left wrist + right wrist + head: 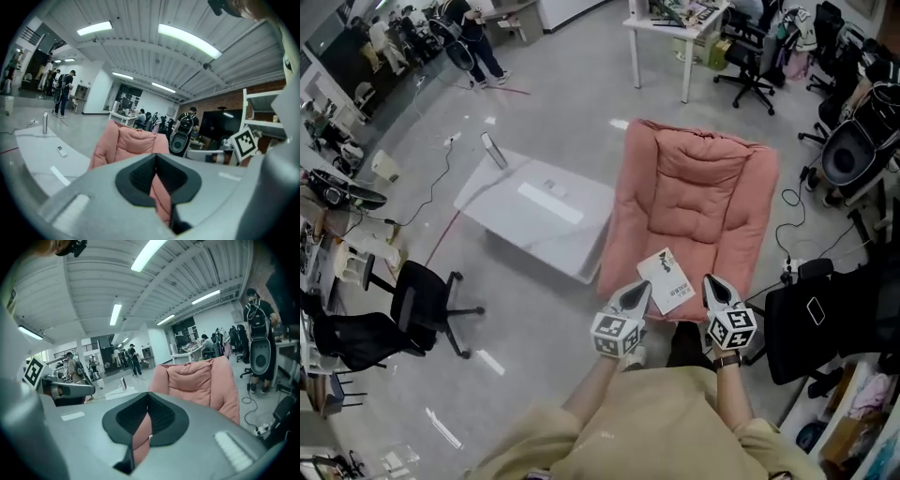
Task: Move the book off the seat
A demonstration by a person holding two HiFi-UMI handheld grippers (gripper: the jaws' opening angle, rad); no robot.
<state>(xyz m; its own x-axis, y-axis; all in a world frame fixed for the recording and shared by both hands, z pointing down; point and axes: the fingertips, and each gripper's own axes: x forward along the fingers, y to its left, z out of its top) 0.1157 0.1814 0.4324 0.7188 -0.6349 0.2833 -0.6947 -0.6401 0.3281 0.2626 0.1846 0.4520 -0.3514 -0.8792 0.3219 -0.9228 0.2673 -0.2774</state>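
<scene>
A white book [665,279] lies on the front part of the pink padded seat [698,202], a low floor chair. My left gripper [639,292] hangs just left of the book's near corner, jaws shut and empty. To the book's right, my right gripper [711,281] is also shut with nothing in it. Both point at the seat from its near edge. In the left gripper view the seat [127,143] rises ahead beyond the shut jaws; the right gripper view shows the seat [199,378] too. The book does not show in either gripper view.
A low white table [539,214] with a remote stands left of the seat. A black office chair [380,319] is at the left, another black chair [820,323] close on the right. Cables lie on the floor [797,239] by the seat. People stand far off.
</scene>
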